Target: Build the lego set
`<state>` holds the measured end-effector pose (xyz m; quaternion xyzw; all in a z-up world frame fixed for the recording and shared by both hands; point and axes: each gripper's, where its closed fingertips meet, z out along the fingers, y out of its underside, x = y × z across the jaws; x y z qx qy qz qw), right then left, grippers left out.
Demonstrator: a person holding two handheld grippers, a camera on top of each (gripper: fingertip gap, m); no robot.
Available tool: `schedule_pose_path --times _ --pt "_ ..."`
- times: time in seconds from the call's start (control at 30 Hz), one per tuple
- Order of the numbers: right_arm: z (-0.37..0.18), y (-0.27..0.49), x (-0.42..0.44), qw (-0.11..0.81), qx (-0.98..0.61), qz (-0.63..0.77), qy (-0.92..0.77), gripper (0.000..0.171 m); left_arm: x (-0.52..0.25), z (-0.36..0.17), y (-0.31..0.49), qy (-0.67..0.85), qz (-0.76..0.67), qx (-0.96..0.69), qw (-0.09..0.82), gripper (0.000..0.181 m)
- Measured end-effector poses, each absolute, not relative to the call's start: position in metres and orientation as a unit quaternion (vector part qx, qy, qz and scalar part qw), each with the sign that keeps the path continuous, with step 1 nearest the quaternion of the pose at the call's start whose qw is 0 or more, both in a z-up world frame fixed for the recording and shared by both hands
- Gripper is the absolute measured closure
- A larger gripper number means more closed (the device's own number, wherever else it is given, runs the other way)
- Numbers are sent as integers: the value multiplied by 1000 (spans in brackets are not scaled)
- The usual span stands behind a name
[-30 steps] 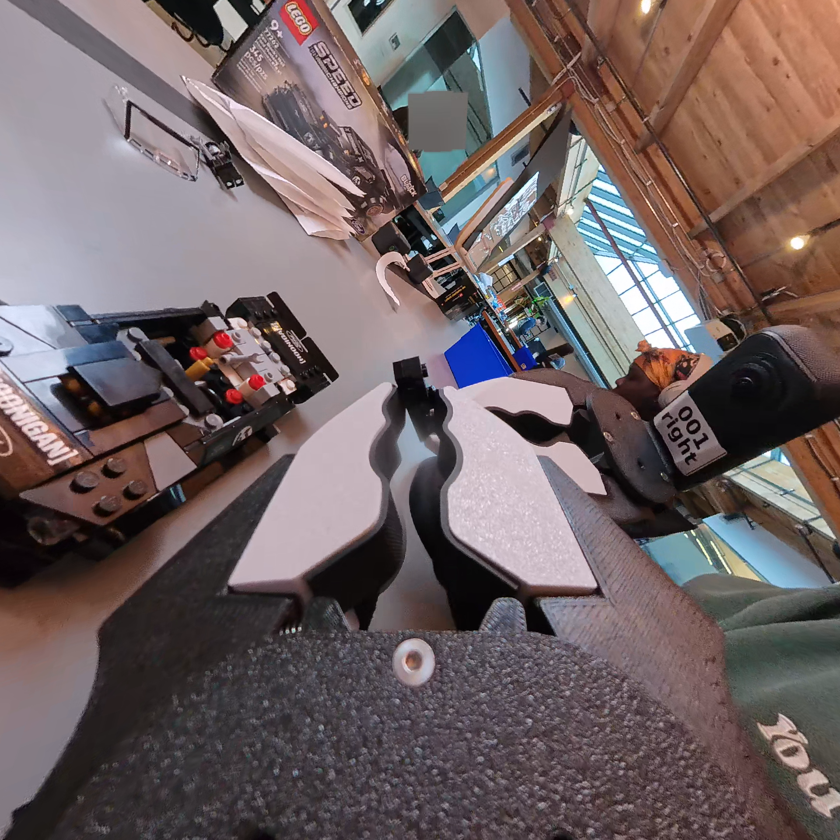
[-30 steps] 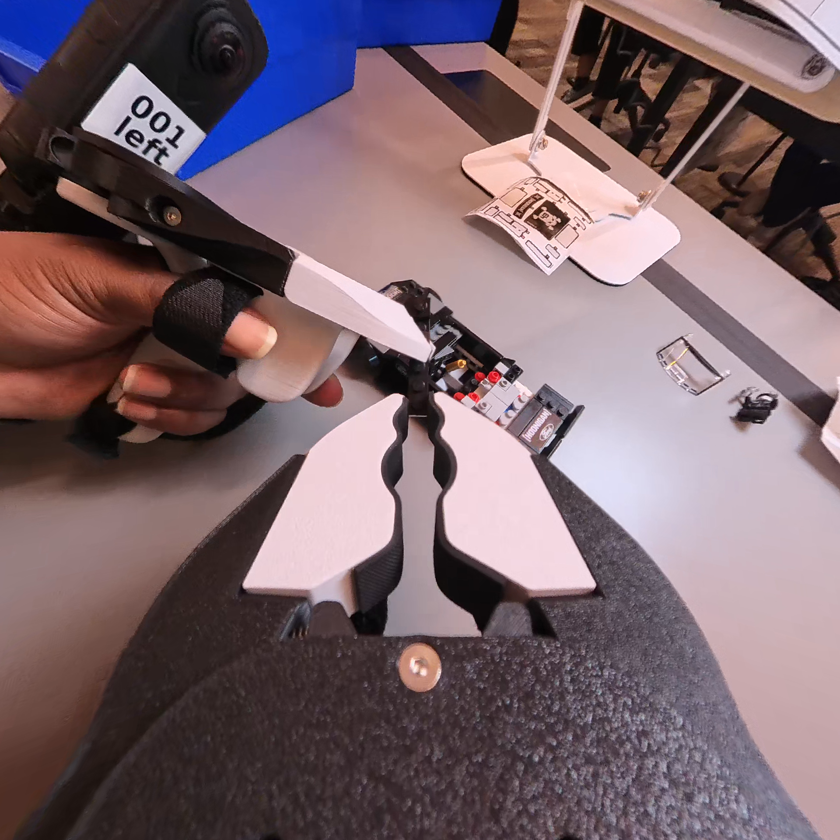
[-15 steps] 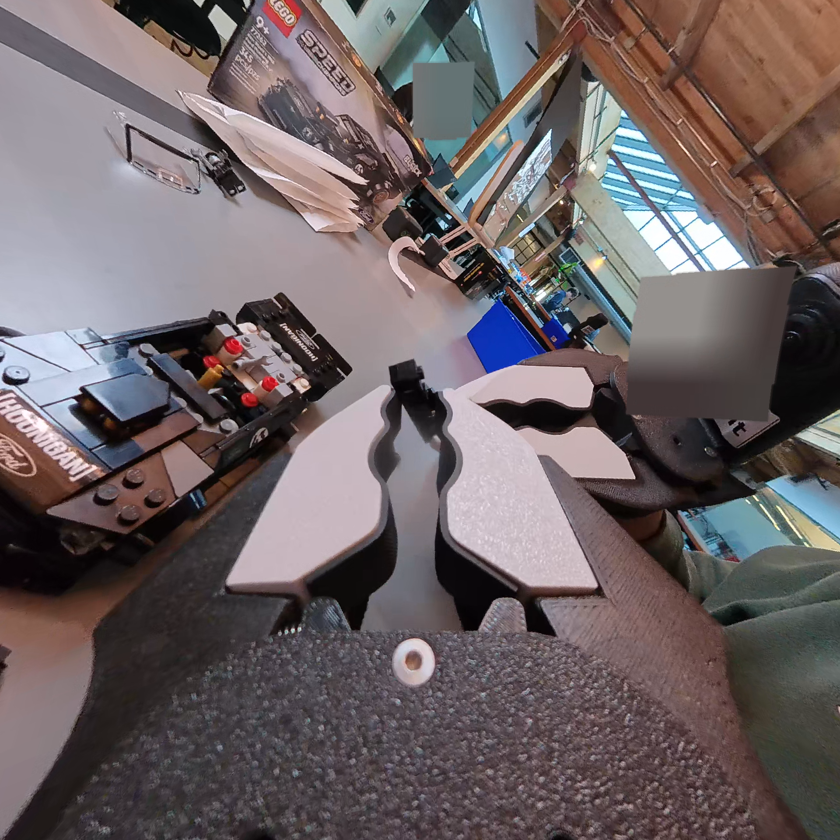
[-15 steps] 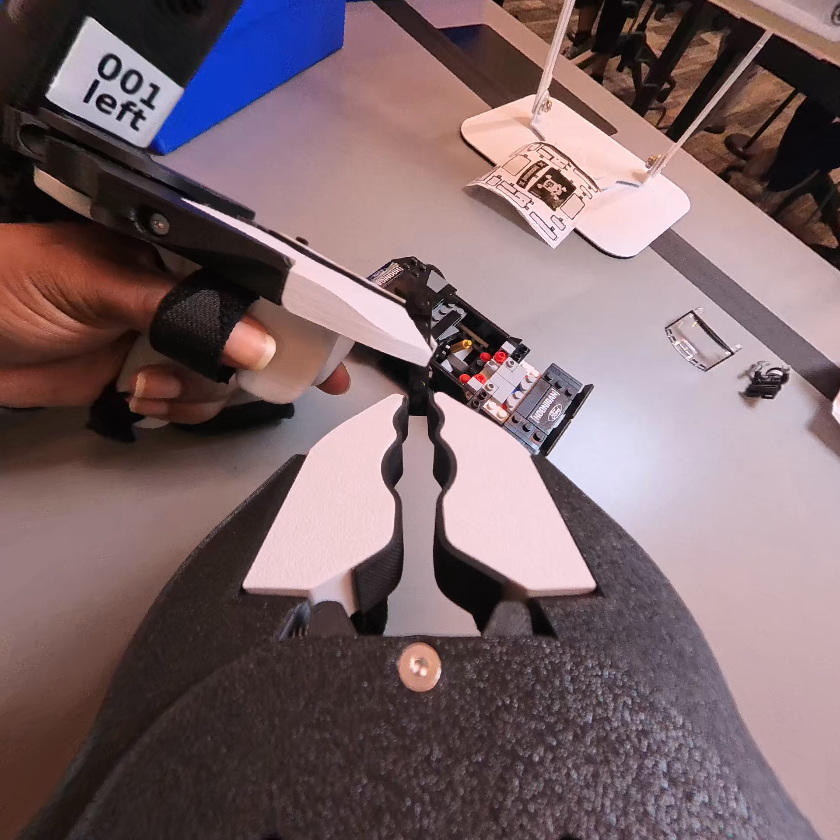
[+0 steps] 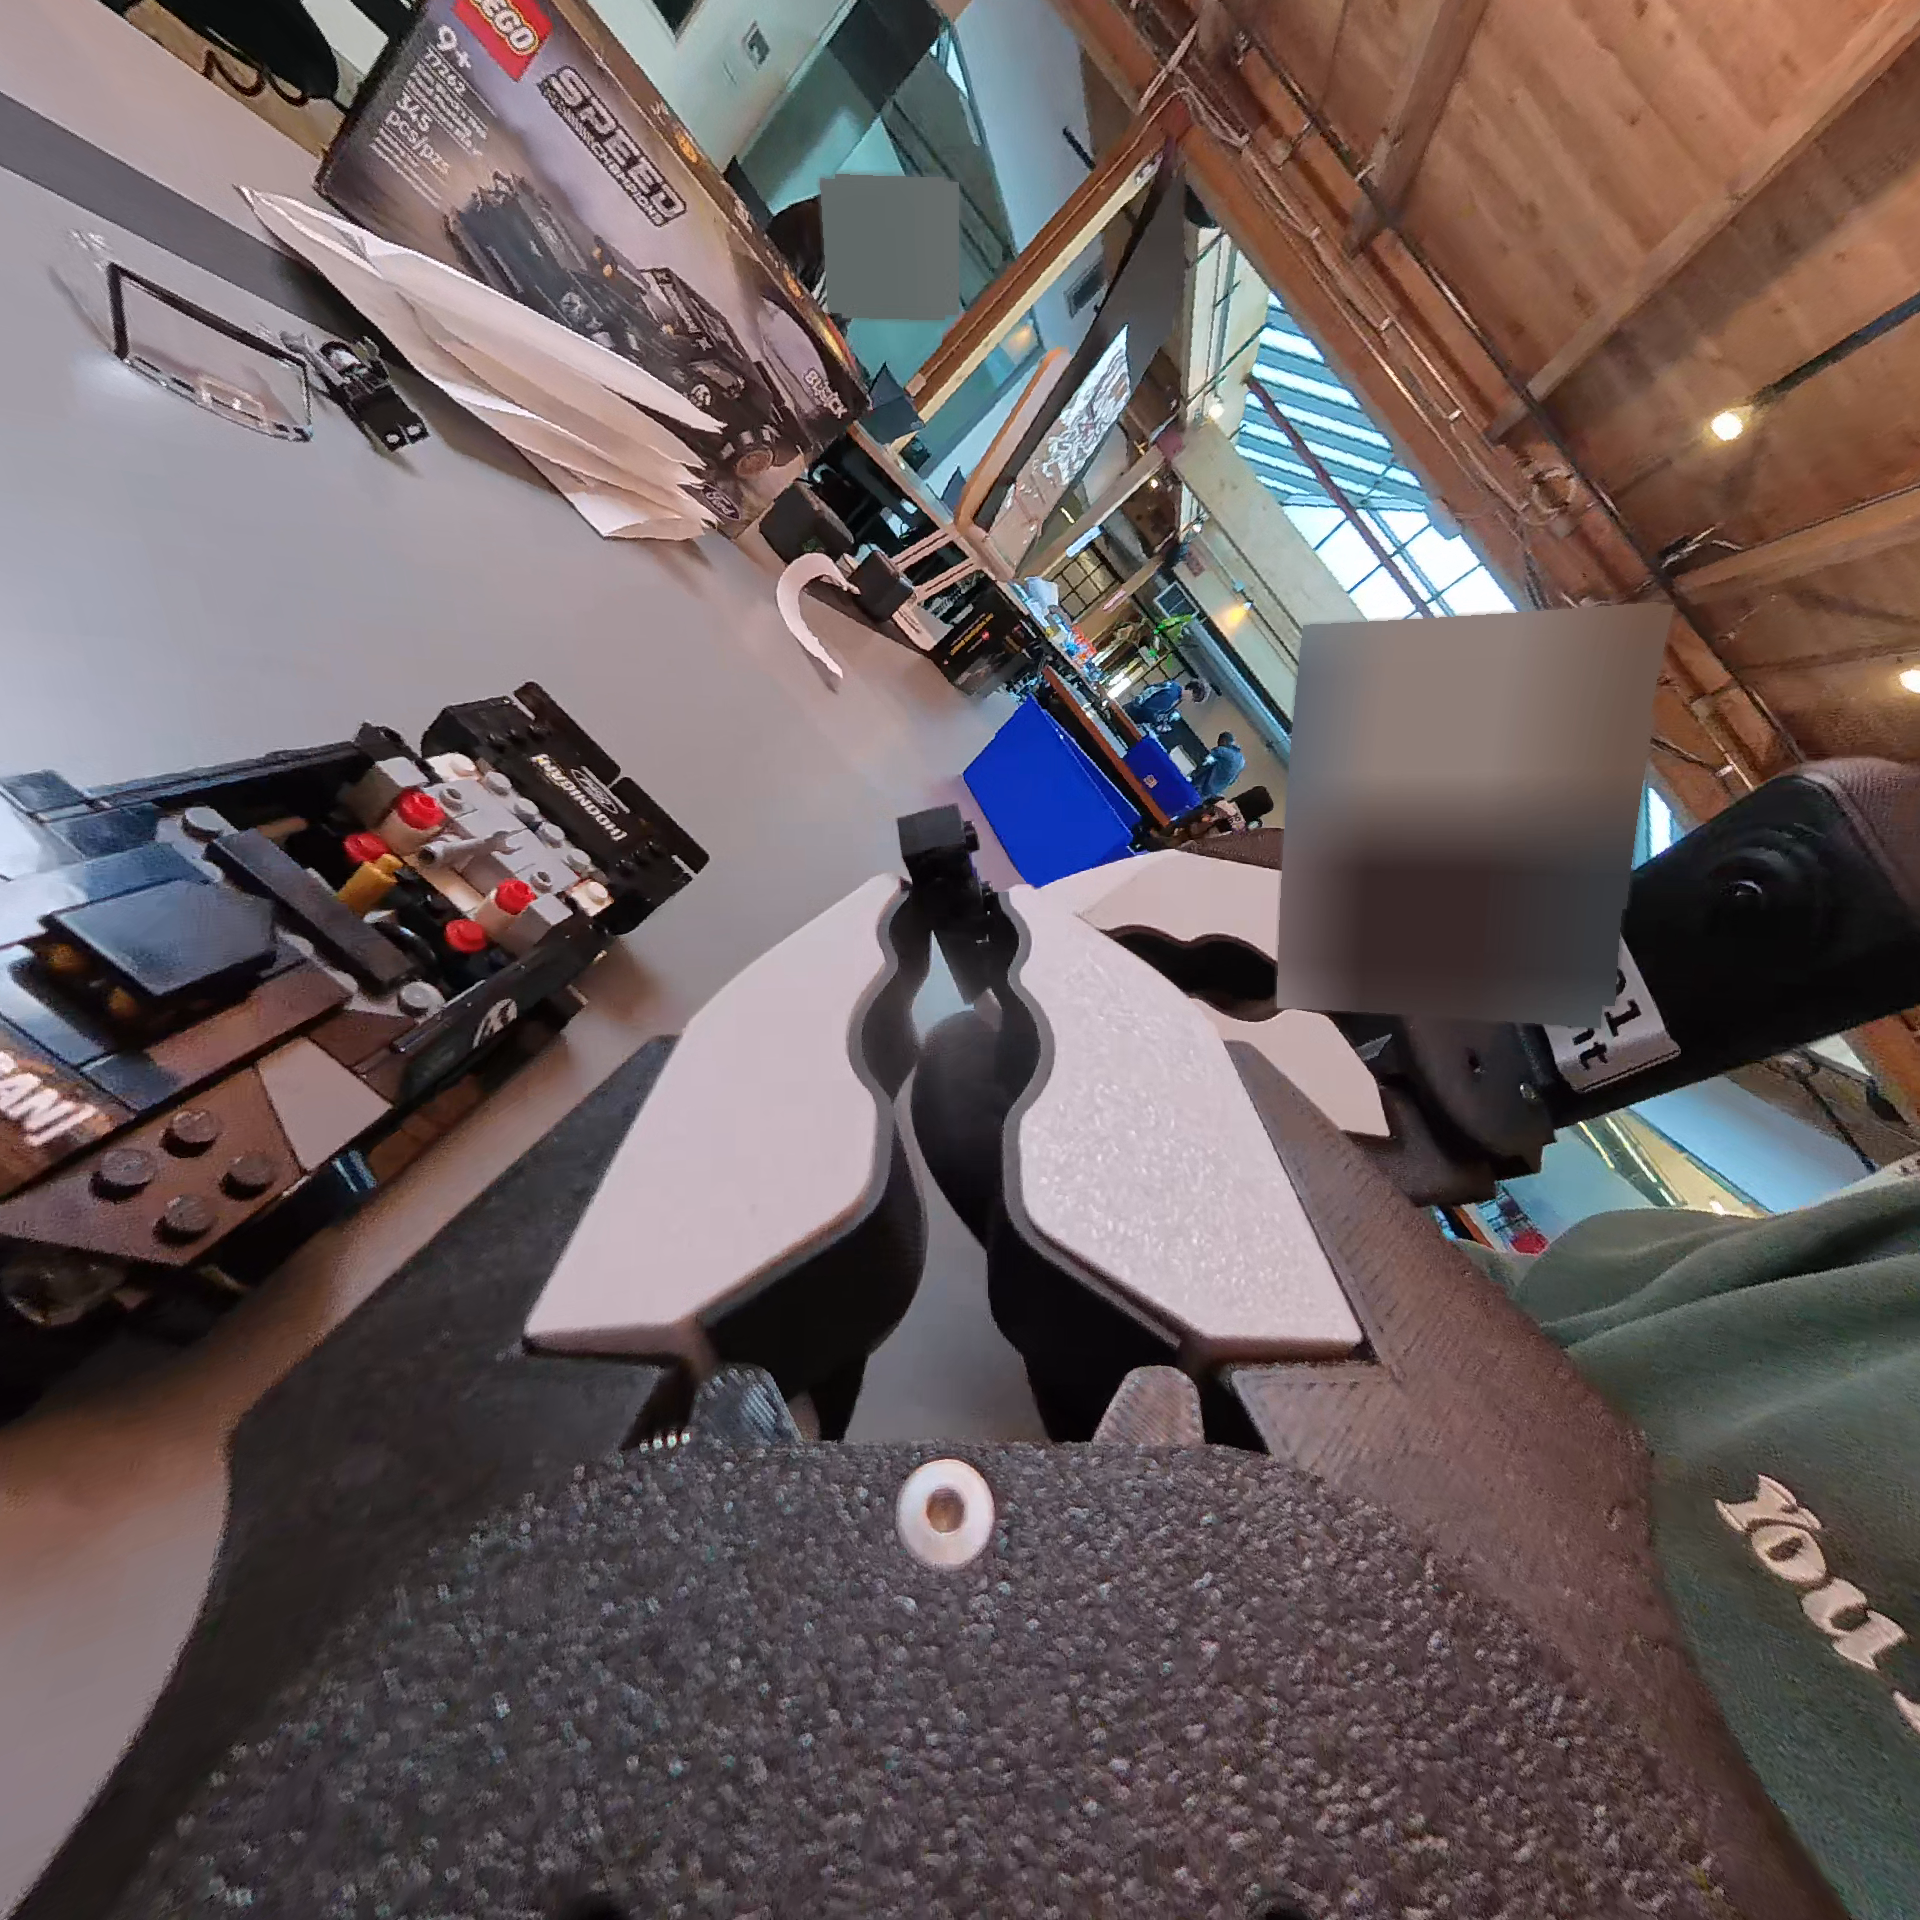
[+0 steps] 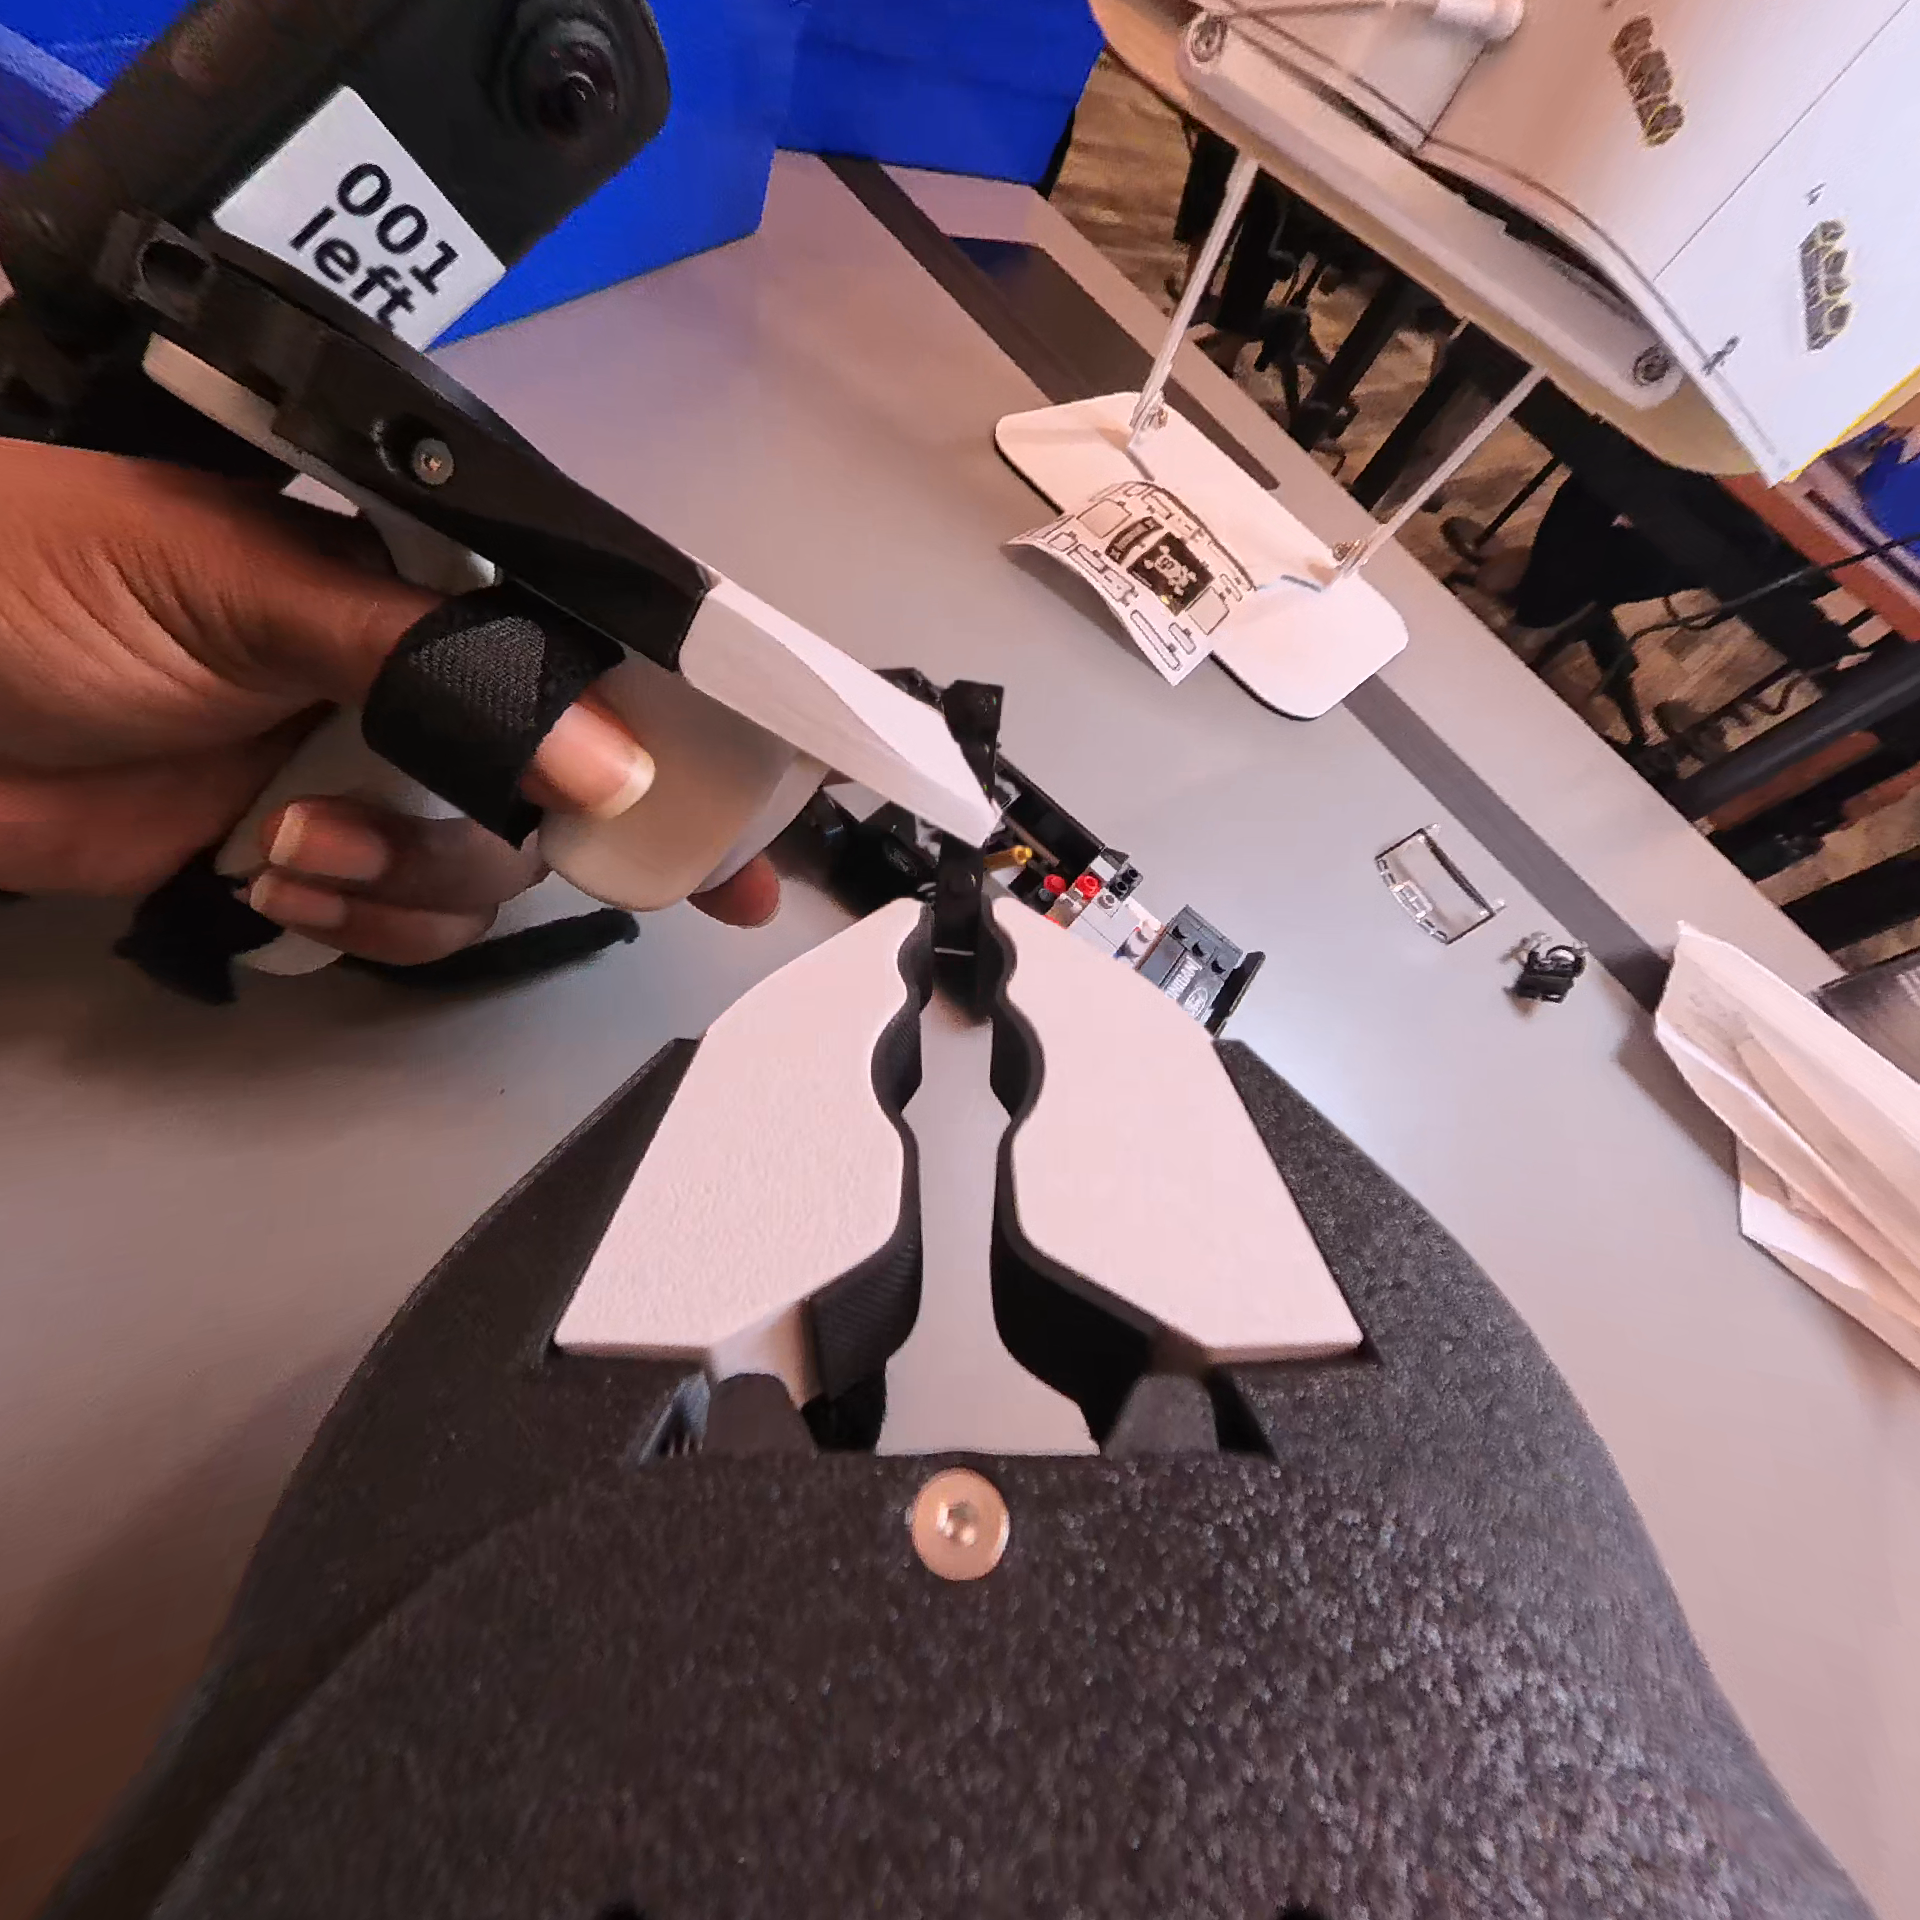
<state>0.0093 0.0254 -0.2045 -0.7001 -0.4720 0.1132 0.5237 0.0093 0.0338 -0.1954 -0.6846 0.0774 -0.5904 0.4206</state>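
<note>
My left gripper (image 5: 951, 894) is shut on a small black lego piece (image 5: 940, 847) that sticks out past its tips. My right gripper (image 6: 961, 914) is shut on a thin black lego piece (image 6: 958, 930). The two grippers meet tip to tip above the table. The left gripper (image 6: 971, 816) comes in from the left in the right wrist view. I cannot tell whether the two black pieces are joined. The part-built black lego car (image 5: 312, 935) sits on the grey table to the left, and partly shows behind the fingertips in the right wrist view (image 6: 1101, 904).
A clear windscreen piece (image 6: 1439, 883) and a small black piece (image 6: 1548, 966) lie beyond the car. White paper bags (image 5: 499, 353) lean on the lego box (image 5: 582, 239). A sticker sheet (image 6: 1143, 561) lies on a white stand base (image 6: 1299, 634). A blue box (image 5: 1039, 800) stands at the far edge. The grippers are tip to tip, or close to it.
Both grippers stay shut with their tips together. The pair has lifted and tilted a little, so the car looks smaller and lower in the right wrist view.
</note>
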Motion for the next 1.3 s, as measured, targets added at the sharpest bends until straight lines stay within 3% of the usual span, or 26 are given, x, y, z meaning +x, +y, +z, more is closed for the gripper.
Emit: schedule_pose_path --times 0.23,0.37,0.43,0.77,1.07,1.3 --pt "-204 24 8 540 -692 108 -467 163 8 -195 33 60 -609 -676 411 168" --pt "-205 23 10 511 -713 178 -446 163 8 -193 28 95 -597 -680 414 167" --pt "-205 23 14 487 -721 226 -438 163 7 -192 24 128 -568 -693 424 138" --pt "-216 25 55 332 -782 359 -387 163 4 -198 16 339 -387 -732 447 148" --pt "-262 70 111 288 -806 237 -460 163 5 -209 32 412 -307 -736 441 153" --pt "-285 90 115 248 -795 181 -523 163 -33 -262 66 494 -76 -760 415 139"
